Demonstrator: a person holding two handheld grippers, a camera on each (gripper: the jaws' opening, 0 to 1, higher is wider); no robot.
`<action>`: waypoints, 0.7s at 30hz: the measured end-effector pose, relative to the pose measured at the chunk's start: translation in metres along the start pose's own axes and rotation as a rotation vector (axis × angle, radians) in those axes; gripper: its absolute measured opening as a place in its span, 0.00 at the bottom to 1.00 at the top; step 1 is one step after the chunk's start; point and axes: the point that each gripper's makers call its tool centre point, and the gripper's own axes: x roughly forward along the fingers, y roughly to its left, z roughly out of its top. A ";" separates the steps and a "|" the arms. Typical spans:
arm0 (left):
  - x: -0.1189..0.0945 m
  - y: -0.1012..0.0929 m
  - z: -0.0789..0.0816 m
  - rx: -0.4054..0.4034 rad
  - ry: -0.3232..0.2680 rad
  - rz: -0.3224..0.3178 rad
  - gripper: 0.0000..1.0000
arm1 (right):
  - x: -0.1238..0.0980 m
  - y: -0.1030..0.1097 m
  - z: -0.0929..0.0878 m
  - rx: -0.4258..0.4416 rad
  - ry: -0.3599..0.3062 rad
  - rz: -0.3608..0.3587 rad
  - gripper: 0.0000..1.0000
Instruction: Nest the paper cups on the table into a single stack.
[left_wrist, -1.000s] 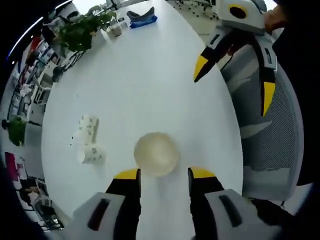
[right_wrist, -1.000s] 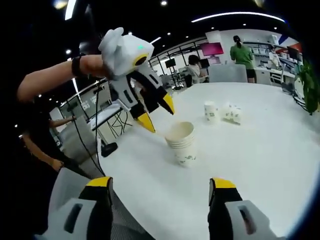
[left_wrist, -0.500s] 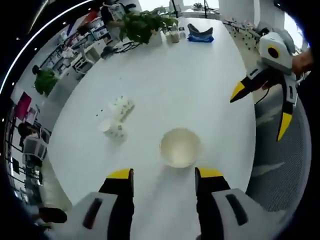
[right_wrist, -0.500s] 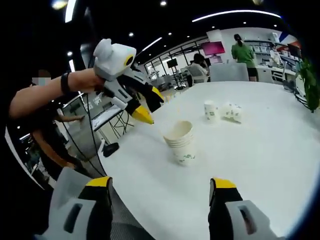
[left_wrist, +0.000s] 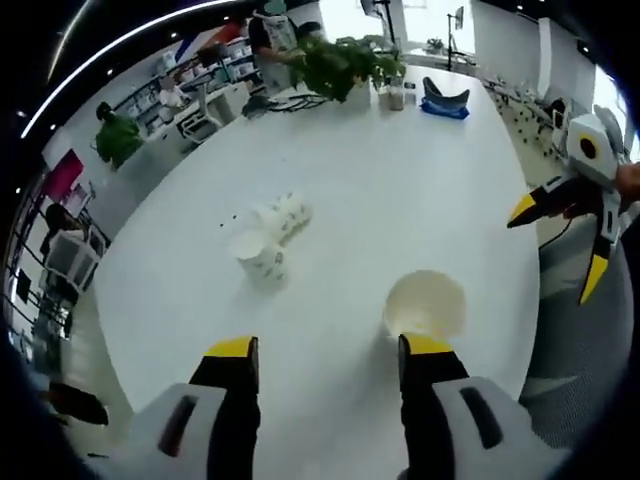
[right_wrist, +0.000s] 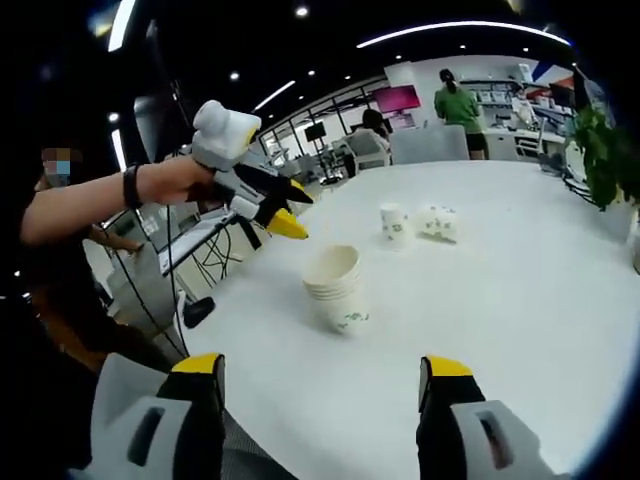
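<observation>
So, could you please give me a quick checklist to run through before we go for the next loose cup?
1. Stack of nested cups upright on the table: ok.
2. Left gripper open and holding nothing: ok.
3. Right gripper open and holding nothing: ok.
4. Upright loose cup free to grasp, nothing on it: ok.
5. Cup lying on its side separate from the upright one: cannot tell, they sit close together.
6. All cups nested: not ok, those two are not yet on the stack.
</observation>
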 end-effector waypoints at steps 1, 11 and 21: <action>0.003 0.002 0.003 -0.009 -0.008 0.004 0.55 | -0.002 0.001 -0.001 0.008 -0.004 -0.007 0.80; 0.042 0.035 0.030 -0.067 -0.045 0.025 0.59 | -0.009 -0.010 -0.001 0.037 -0.009 -0.069 0.80; 0.085 0.070 0.051 -0.165 -0.087 0.022 0.60 | -0.013 -0.016 0.002 0.041 -0.012 -0.093 0.80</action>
